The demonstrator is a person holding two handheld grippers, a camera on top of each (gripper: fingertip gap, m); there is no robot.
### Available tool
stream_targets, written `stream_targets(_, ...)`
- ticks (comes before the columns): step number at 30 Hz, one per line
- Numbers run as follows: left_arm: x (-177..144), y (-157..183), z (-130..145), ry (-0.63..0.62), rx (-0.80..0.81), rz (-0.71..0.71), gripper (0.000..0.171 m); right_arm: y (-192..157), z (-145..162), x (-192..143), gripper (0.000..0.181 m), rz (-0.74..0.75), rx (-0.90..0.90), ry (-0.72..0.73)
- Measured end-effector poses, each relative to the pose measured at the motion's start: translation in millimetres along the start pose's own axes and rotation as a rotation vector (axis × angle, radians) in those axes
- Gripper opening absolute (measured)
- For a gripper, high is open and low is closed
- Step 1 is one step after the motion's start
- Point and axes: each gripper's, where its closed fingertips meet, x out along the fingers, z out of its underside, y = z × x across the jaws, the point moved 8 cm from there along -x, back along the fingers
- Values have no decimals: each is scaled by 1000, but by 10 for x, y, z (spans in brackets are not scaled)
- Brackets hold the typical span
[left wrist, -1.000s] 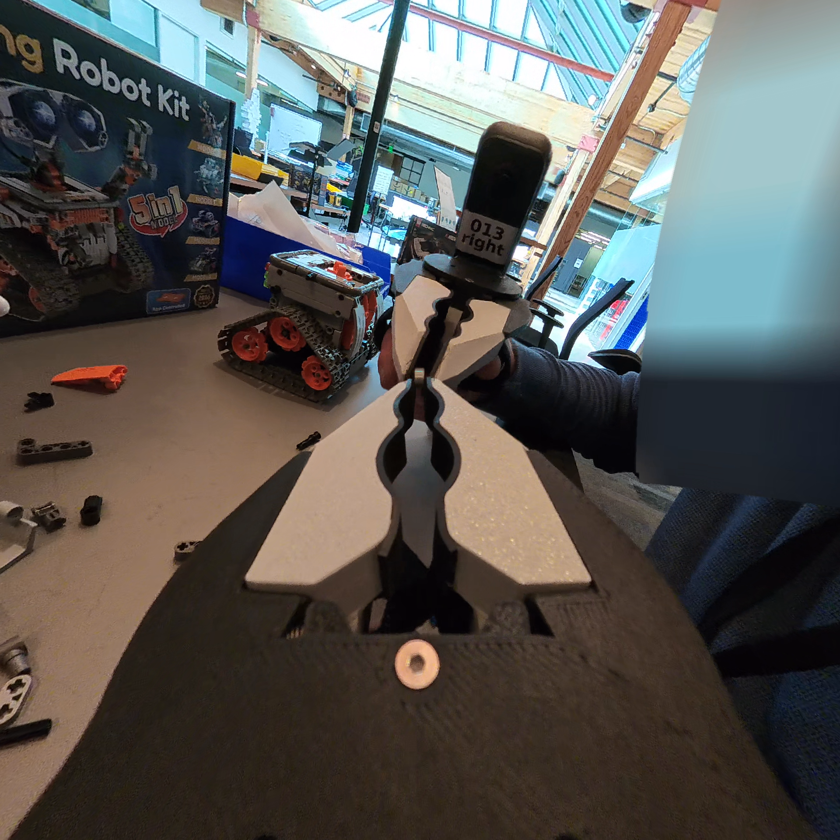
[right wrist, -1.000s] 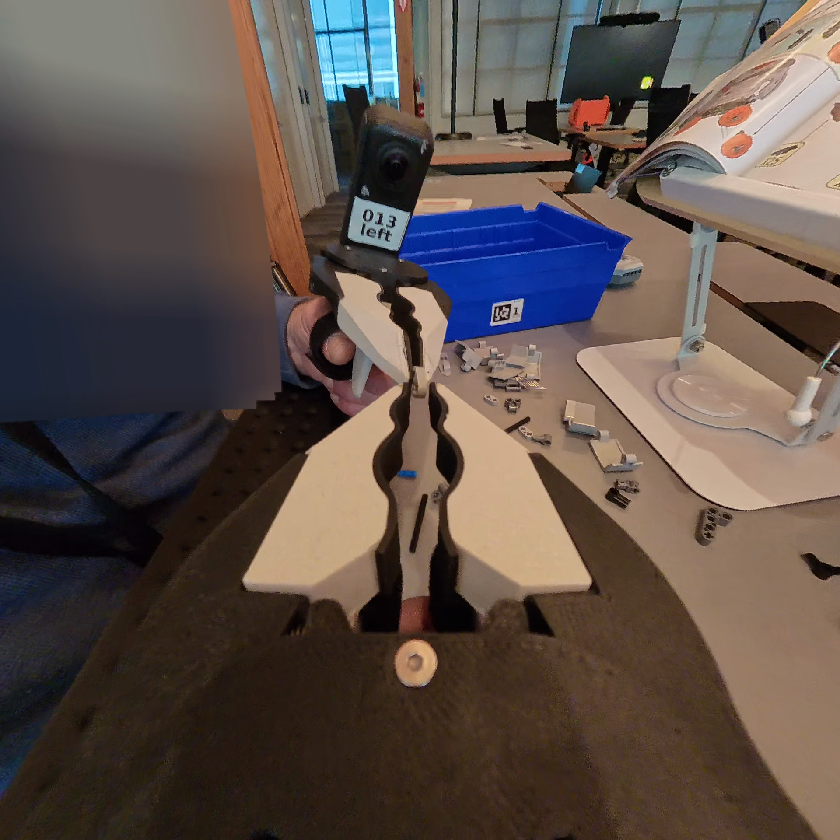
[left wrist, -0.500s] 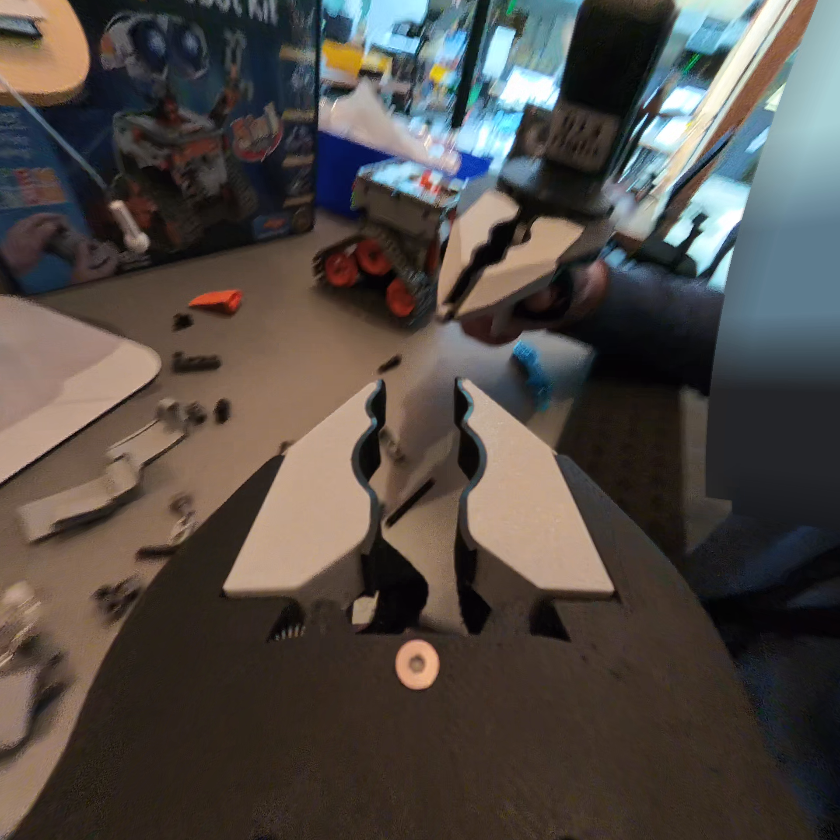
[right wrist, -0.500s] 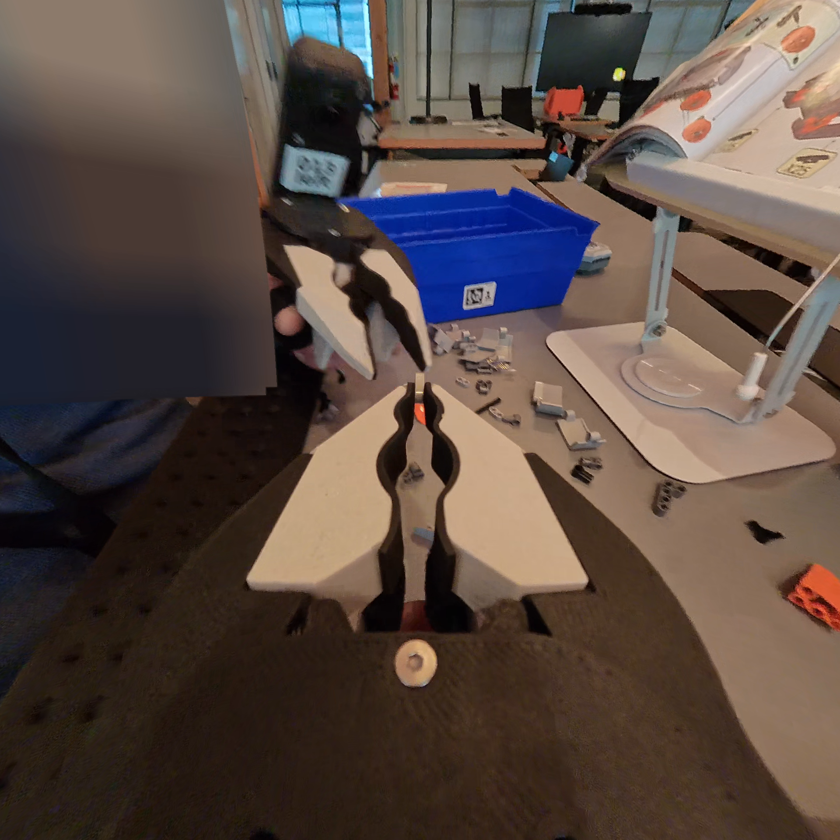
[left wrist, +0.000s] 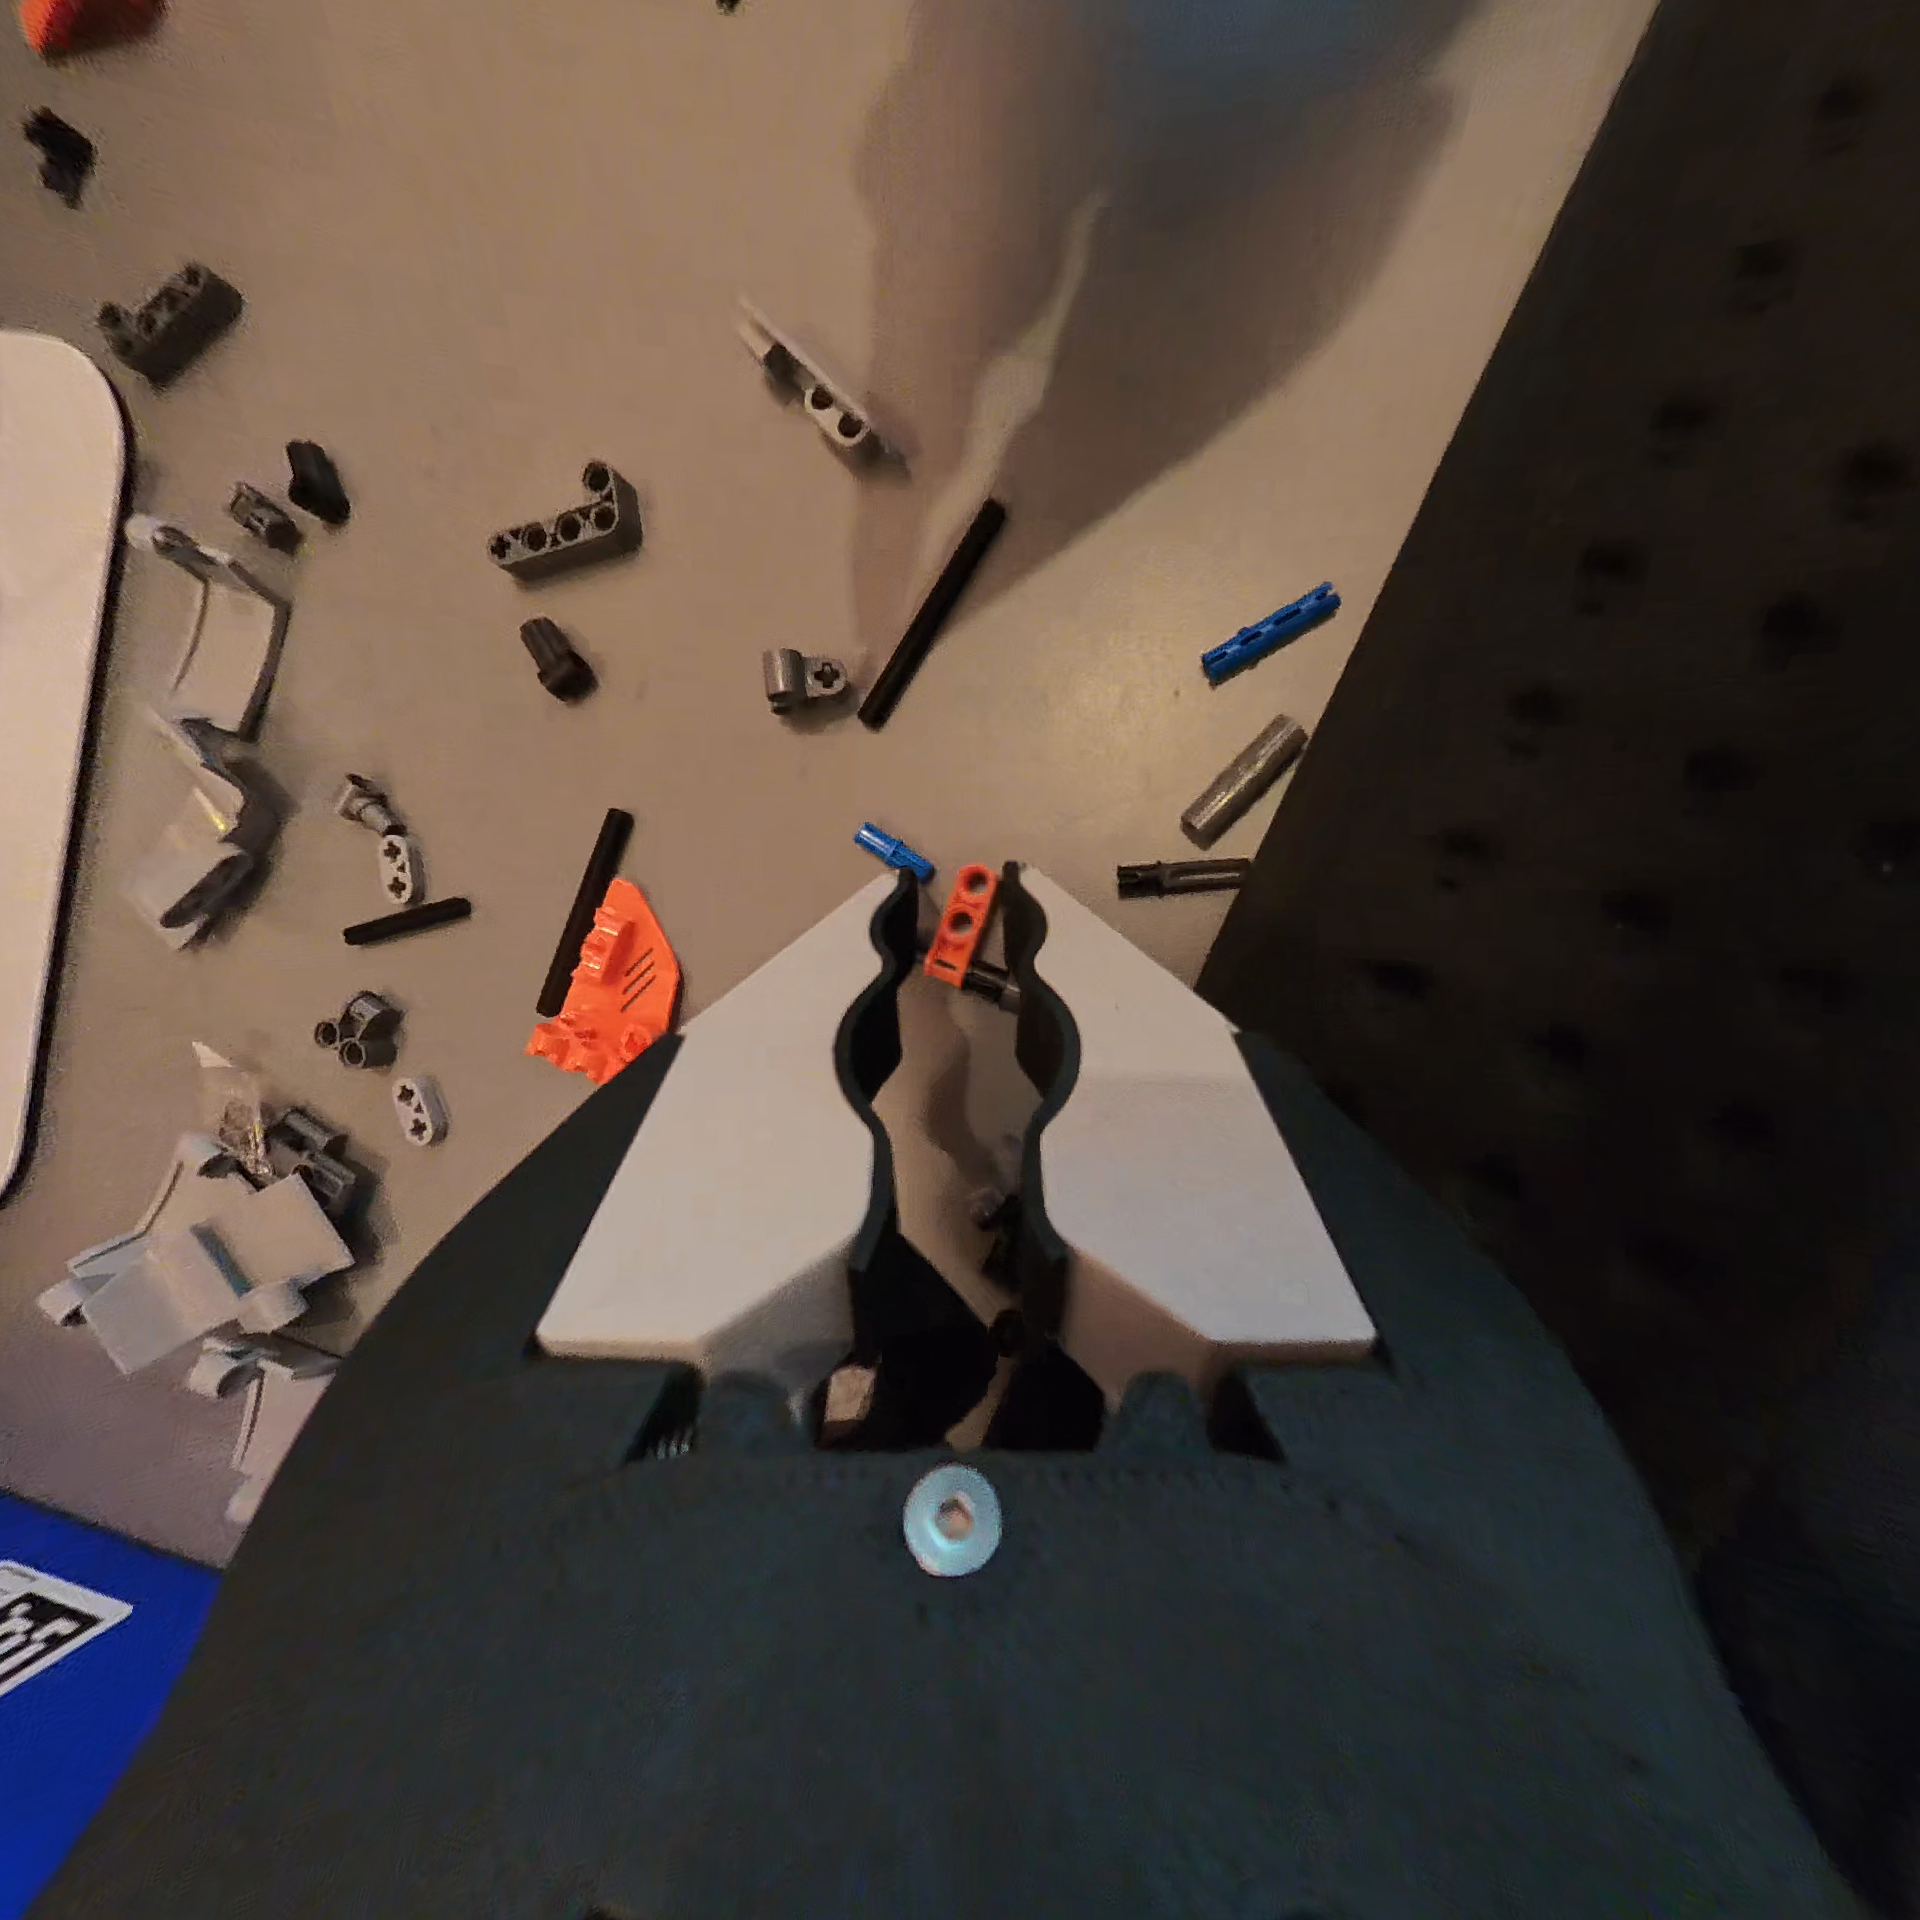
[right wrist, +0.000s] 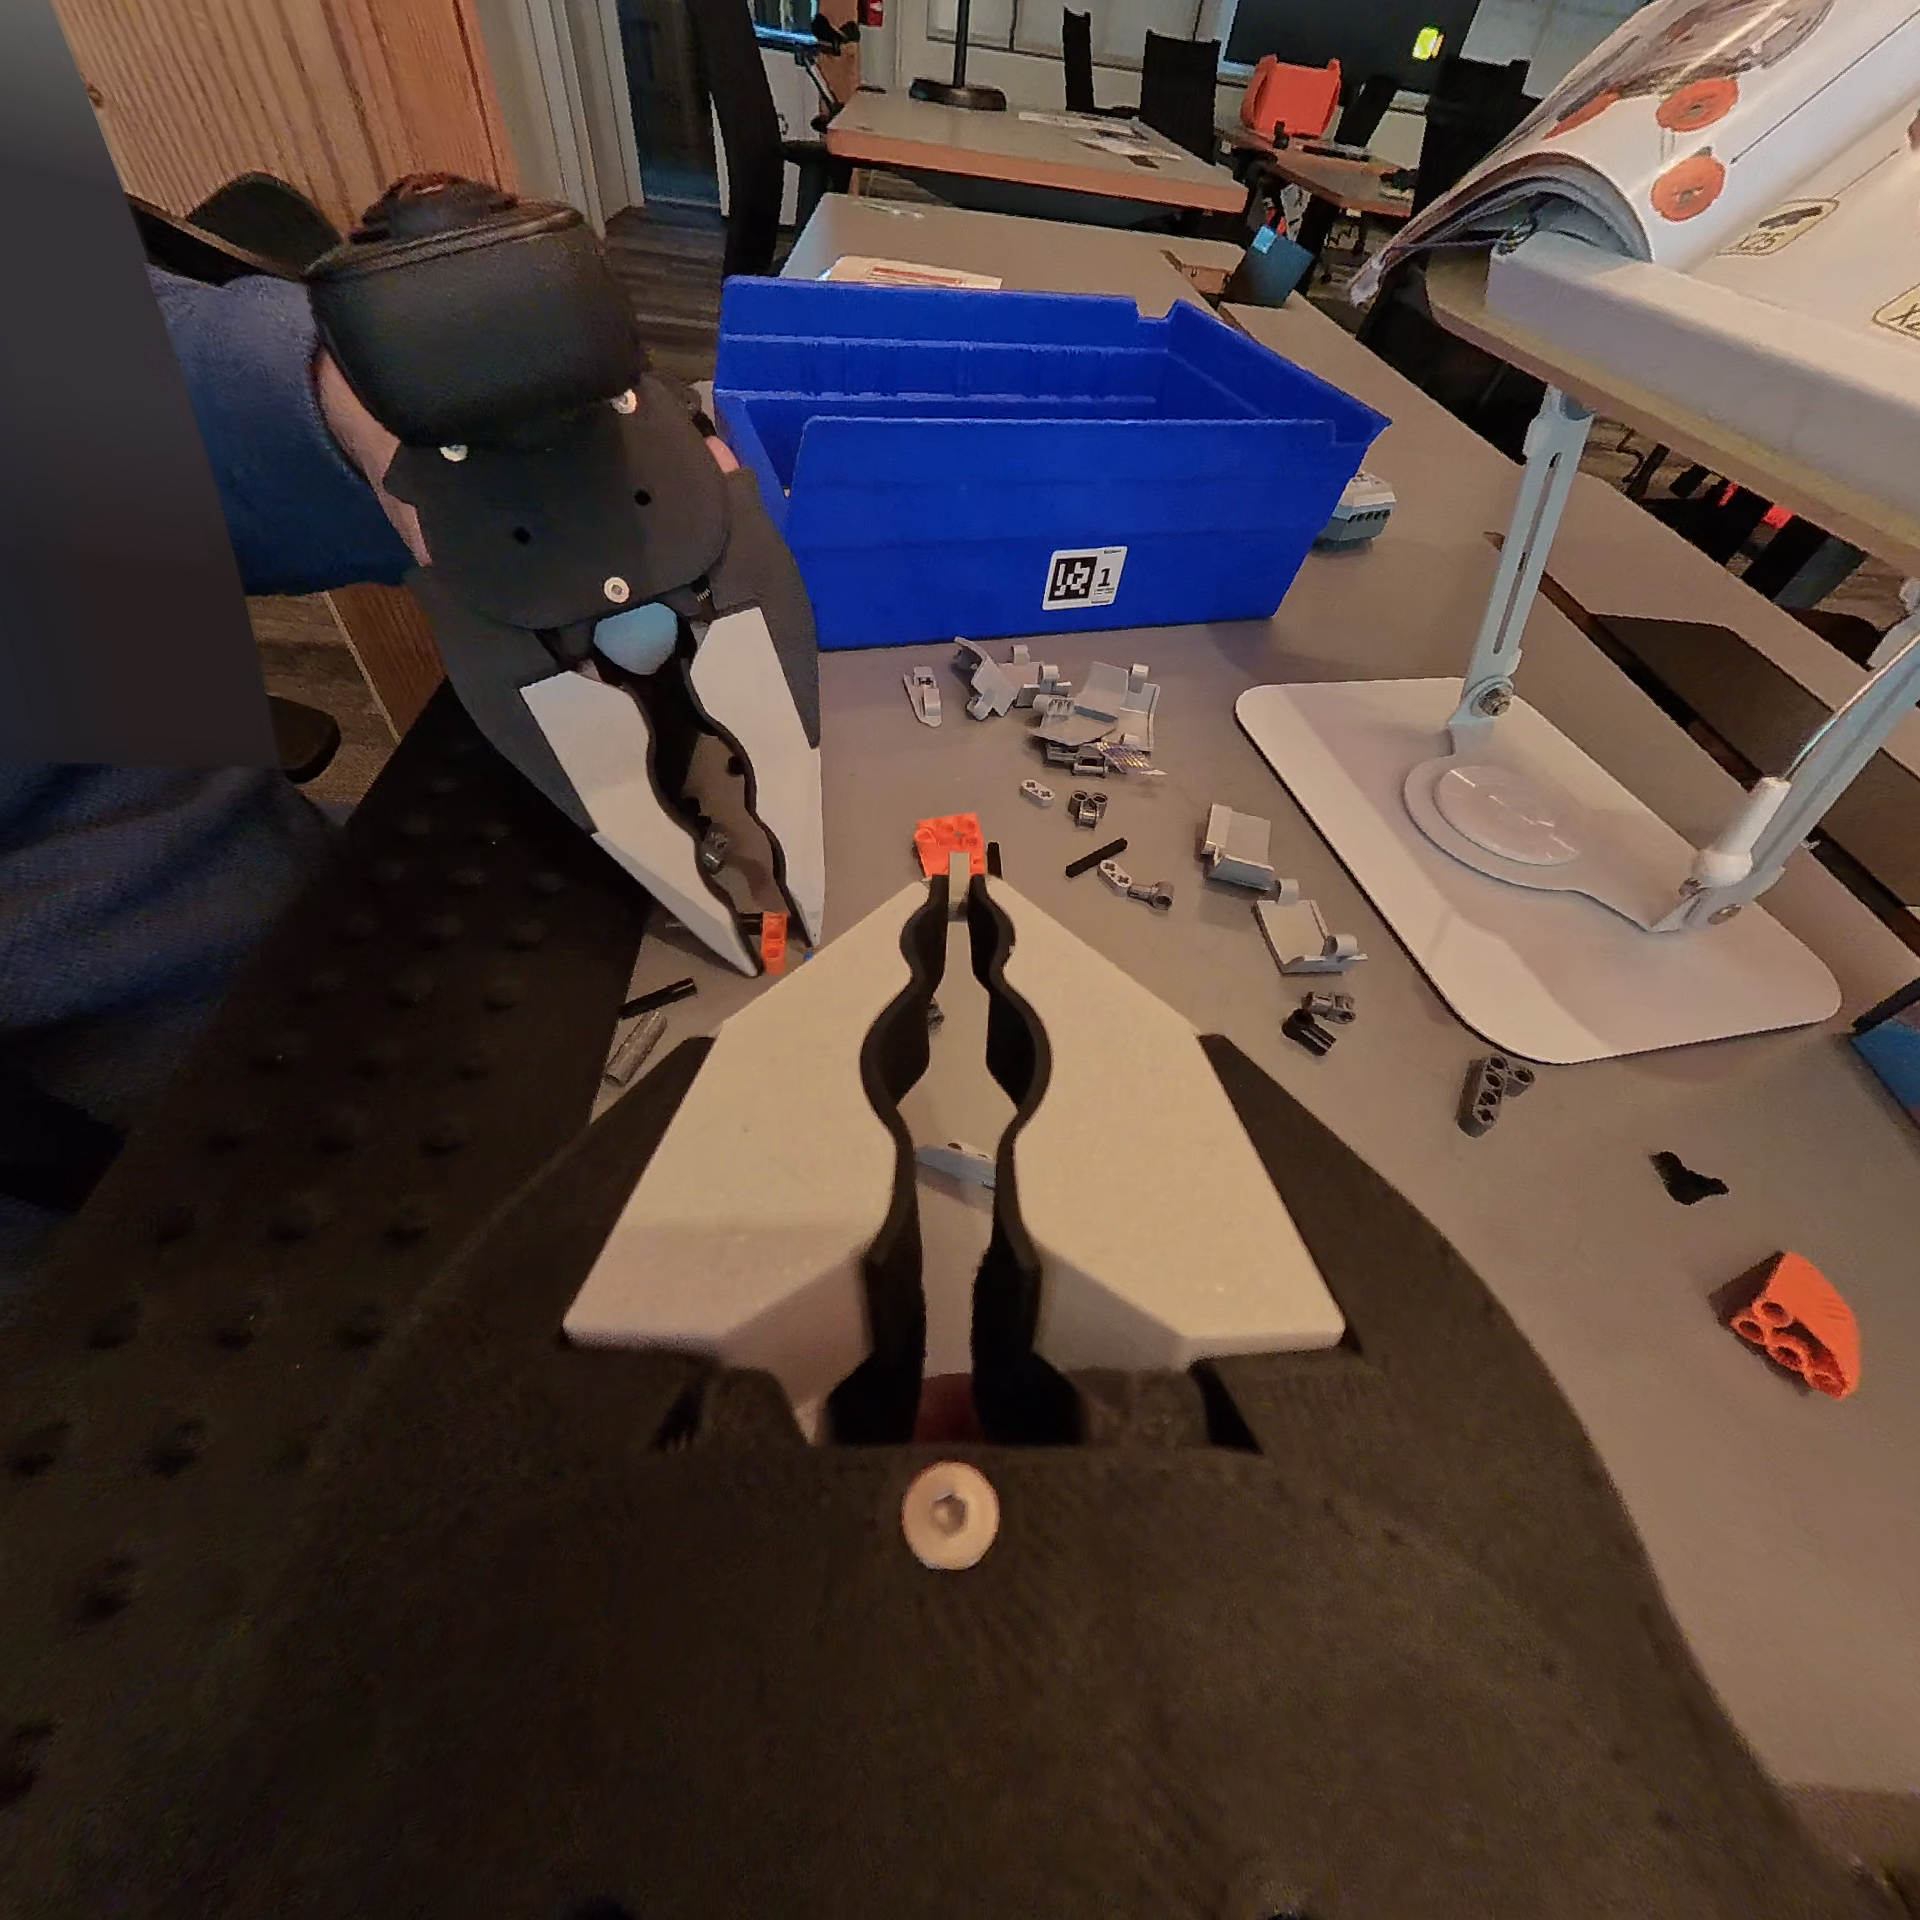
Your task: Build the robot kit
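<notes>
Left gripper [left wrist: 954, 878], jaws slightly parted, tips lowered astride small orange two-hole beam [left wrist: 963, 923] on grey bench [left wrist: 623, 208], near its edge. Right gripper [right wrist: 954, 883] nearly closed, pinching small pale piece [right wrist: 957, 871] at tips. Beyond: scattered grey parts [right wrist: 1081, 707], blue bin [right wrist: 1039, 457], white stand [right wrist: 1538, 831].

A shared workshop or maker space is shown. A grey tabletop [right wrist: 1558, 1195] is strewn with small plastic building-kit parts [right wrist: 1091, 717], and a blue parts bin [right wrist: 1039, 457] bearing a square code sticker is set on it. An open instruction booklet [right wrist: 1662, 135] is propped on a white stand [right wrist: 1538, 810]. Further work tables [right wrist: 1039, 156] and dark chairs [right wrist: 1179, 83] are seen behind, beside a wood-panelled wall [right wrist: 291, 104].
</notes>
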Motion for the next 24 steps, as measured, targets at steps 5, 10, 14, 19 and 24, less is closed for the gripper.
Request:
stream_targets(5,-5,4,31,21,5,-7,7,-13,38,32,1,-8,-7,-24)
stream_targets(10,-113,6,-30,239,-5,-1,7,-48,50,62,1,-13,-15,-46)
stream_targets(14,-227,117,-106,459,87,58,7,-110,86,133,1,-18,-50,-83)
stream_targets(19,-256,328,-112,569,331,25,7,-315,133,269,1,-70,-172,-123)
stream_targets(24,-249,452,-67,598,482,-9,7,-512,184,358,1,-149,-266,-134)
